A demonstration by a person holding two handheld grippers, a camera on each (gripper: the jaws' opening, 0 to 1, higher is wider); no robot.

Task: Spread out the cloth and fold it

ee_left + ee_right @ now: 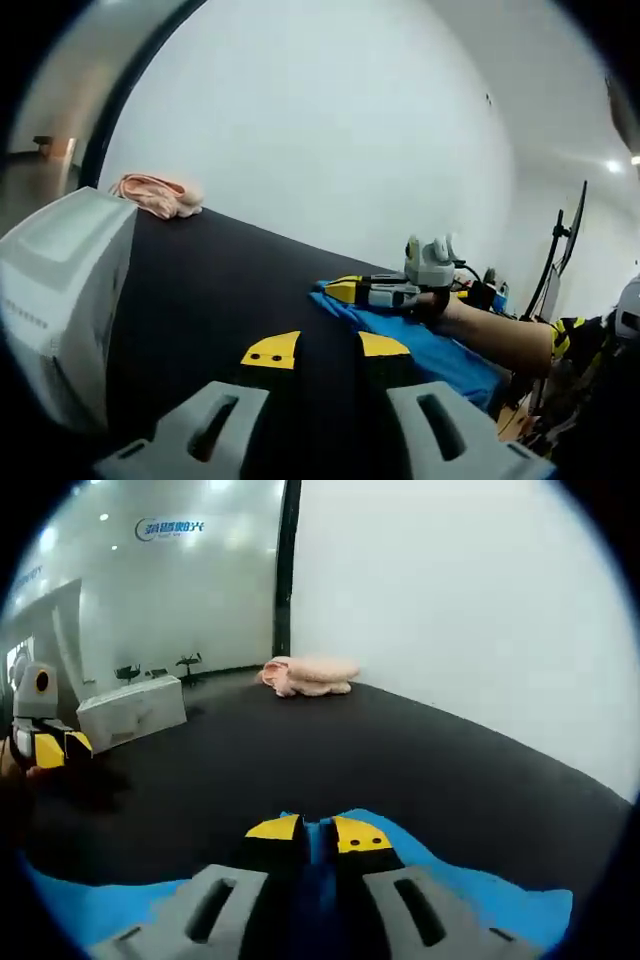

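A blue cloth (440, 355) lies on the black table (230, 280), its near corner pinched between the yellow-tipped jaws of my right gripper (318, 832), which is shut on it. In the right gripper view the blue cloth (470, 895) spreads flat under and beside those jaws. My left gripper (328, 348) stands open just left of the cloth's edge, with nothing between its jaws. The right gripper (372, 292) also appears in the left gripper view, held by a person's hand over the cloth's far corner. The left gripper (45, 745) shows at the far left of the right gripper view.
A white box (60, 300) stands on the table close to my left gripper; the same white box (130, 710) is seen further off. A crumpled pink cloth (155, 193) lies at the table's far edge by the white wall, the pink cloth (305, 675) being well beyond the blue one.
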